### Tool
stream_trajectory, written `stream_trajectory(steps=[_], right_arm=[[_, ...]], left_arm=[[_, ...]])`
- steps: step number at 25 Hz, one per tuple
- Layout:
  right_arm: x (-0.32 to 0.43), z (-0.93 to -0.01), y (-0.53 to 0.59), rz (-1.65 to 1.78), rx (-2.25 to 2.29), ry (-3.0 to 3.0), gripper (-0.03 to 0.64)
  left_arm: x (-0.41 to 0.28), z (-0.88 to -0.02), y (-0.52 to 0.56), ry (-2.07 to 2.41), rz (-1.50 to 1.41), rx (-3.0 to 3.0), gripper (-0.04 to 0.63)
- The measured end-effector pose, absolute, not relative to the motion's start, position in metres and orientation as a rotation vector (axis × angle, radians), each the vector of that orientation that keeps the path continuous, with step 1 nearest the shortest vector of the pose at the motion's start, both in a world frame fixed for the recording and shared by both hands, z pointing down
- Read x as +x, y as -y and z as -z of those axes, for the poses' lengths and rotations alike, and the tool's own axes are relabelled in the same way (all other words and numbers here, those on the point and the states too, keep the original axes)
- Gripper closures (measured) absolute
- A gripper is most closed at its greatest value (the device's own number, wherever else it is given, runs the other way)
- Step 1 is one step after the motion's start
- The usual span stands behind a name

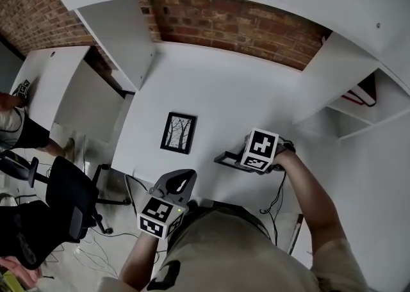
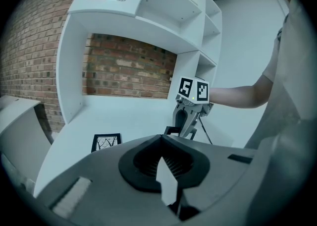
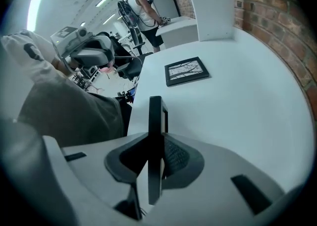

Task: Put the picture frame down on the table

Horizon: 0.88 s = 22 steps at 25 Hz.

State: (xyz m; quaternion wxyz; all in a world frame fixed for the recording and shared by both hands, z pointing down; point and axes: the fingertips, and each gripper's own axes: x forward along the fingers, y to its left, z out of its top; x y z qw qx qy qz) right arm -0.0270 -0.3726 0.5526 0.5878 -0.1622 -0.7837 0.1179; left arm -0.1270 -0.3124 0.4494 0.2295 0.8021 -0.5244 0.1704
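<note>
Inside the right tool [image 3: 154,156], the picture frame [image 3: 155,113] sits clamped edge-on.

Black picture frame [image 3: 155,121], white table [image 1: 218,86], red-brown brick wall [image 1: 243,28], black-and-white tree print [image 1: 178,132]

Open table [image 1: 224,98] mid-span, framed print [image 1: 178,132] lying left, side panels [image 1: 122,41] flanking, brick wall [image 1: 243,28] behind.

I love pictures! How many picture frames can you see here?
2. One picture frame lies flat near the middle of the white table. A second frame is clamped edge-on in the right gripper, nearer the person. None looks hidden.
</note>
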Motion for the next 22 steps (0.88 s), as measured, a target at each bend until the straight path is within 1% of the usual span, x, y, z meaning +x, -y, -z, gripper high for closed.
stream_trajectory(steps=[3, 7, 12, 15, 22], right_arm=[[-0.031, -0.557, 0.378, -0.228, -0.371, 1.821, 0.563], [-0.028, -0.574, 0.395, -0.069, -0.318, 1.812, 0.566], [-0.028, -0.574, 0.383, -0.266, -0.395, 1.817, 0.569], [-0.03, -0.576, 0.387, -0.318, -0.4, 1.82, 0.569], [-0.035, -0.589, 0.417, -0.199, -0.342, 1.814, 0.566]], left_arm=[[-0.126, -0.451, 0.313, 1.439, -0.476, 2.2, 0.592], [-0.128, -0.452, 0.316, 1.454, -0.497, 2.195, 0.592], [-0.131, -0.457, 0.317, 1.456, -0.515, 2.181, 0.592], [-0.13, -0.456, 0.323, 1.456, -0.507, 2.184, 0.592], [-0.131, -0.459, 0.331, 1.456, -0.528, 2.176, 0.591]])
